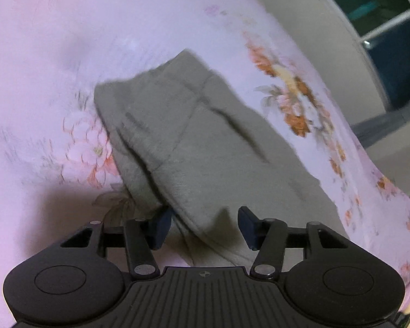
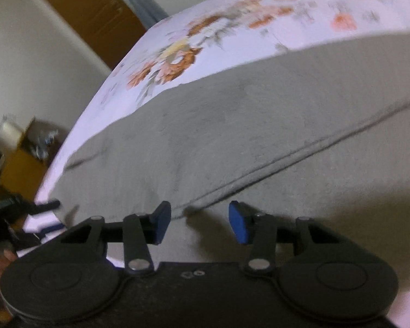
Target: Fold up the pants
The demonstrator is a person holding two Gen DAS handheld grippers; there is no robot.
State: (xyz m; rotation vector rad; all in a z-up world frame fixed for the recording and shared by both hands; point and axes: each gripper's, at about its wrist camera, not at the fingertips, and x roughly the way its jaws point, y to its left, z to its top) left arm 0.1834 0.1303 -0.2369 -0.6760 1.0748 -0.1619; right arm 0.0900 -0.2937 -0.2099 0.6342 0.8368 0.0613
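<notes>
Ahead of both pairs of jaws spreads the flowered sheet (image 1: 54, 54), and on it lie the grey pants (image 1: 194, 136), already doubled over, a folded edge running just past the right gripper (image 2: 199, 222). The left gripper (image 1: 205, 228) stands parted with a raised fold of cloth between its pads (image 1: 161, 227), not yet pinched; the right is parted too, over flat cloth. To fold well, I judge, each should close on every layer at its edge before lifting.

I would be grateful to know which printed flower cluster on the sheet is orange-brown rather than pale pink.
The one right of the grey pants in the left wrist view: the orange-brown flower cluster; the pink flower cluster is left.
</notes>
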